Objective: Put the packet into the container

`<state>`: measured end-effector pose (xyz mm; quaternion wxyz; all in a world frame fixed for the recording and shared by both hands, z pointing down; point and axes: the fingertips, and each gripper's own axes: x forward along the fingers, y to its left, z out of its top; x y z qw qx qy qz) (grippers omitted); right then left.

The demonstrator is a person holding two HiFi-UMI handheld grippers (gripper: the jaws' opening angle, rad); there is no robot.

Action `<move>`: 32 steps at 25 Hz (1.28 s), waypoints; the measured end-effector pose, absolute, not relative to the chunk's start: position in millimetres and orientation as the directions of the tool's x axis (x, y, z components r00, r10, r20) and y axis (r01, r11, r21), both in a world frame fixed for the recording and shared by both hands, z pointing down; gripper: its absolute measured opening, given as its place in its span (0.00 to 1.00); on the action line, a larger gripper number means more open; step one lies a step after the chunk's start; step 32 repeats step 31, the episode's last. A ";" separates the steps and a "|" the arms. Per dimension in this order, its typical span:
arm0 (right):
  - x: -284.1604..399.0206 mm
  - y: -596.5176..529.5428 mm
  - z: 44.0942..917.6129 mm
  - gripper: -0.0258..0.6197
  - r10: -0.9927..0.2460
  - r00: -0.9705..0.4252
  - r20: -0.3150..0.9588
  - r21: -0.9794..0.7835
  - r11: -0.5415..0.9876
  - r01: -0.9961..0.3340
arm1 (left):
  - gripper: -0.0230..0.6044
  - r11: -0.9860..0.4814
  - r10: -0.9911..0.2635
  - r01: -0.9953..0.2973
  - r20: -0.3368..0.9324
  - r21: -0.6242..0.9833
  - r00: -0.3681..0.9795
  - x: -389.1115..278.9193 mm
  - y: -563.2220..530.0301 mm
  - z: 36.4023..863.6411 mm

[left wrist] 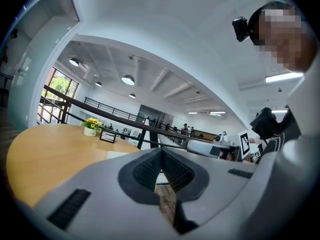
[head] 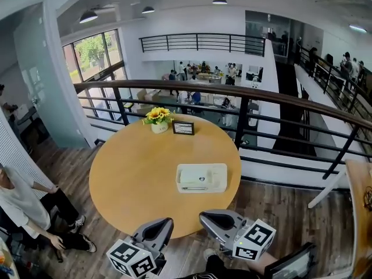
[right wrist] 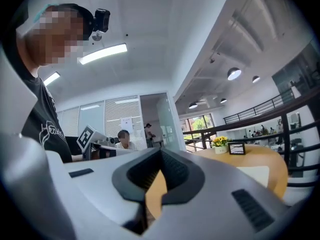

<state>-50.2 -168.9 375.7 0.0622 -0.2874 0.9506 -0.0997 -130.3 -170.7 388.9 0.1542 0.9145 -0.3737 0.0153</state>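
Observation:
A white rectangular container [head: 218,178] sits on the round wooden table [head: 133,173], towards its right front. A flat white packet [head: 193,176] lies inside it, hard to tell apart from the walls. Both grippers hang below the table's front edge, apart from the container. My left gripper [head: 167,220] has its jaws together with nothing between them. My right gripper [head: 203,217] is shut and empty too. In the left gripper view the closed tips [left wrist: 161,152] point over the table, and a corner of the container [left wrist: 119,155] shows. The right gripper view has closed tips [right wrist: 161,151] and the container [right wrist: 260,174] to the right.
A pot of yellow flowers [head: 158,117] and a small picture frame [head: 183,128] stand at the table's far edge. A dark railing [head: 279,106] runs behind the table. A person [head: 23,205] sits on the floor at the left. Another wooden table [head: 360,202] is at the right.

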 end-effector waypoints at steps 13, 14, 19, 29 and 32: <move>-66.2 -148.4 394.1 0.05 -0.540 -0.842 -0.015 -0.194 0.827 -0.527 | 0.04 -0.688 -0.676 -0.681 0.121 0.249 0.727 -131.3 -150.2 391.1; -65.6 -148.4 393.8 0.05 -0.542 -0.840 -0.009 -0.191 0.826 -0.531 | 0.04 -0.690 -0.675 -0.680 0.118 0.247 0.728 -130.3 -149.8 389.7; -62.1 -147.7 389.6 0.05 -0.551 -0.835 0.003 -0.195 0.818 -0.541 | 0.04 -0.707 -0.661 -0.668 0.117 0.234 0.741 -126.1 -145.3 384.6; -69.0 -142.1 390.8 0.05 -0.547 -0.837 0.023 -0.193 0.819 -0.541 | 0.04 -0.698 -0.663 -0.670 0.127 0.253 0.738 -131.6 -141.0 386.4; -69.1 -140.5 390.9 0.05 -0.548 -0.836 0.021 -0.196 0.818 -0.541 | 0.04 -0.704 -0.657 -0.665 0.125 0.251 0.743 -130.3 -139.5 386.7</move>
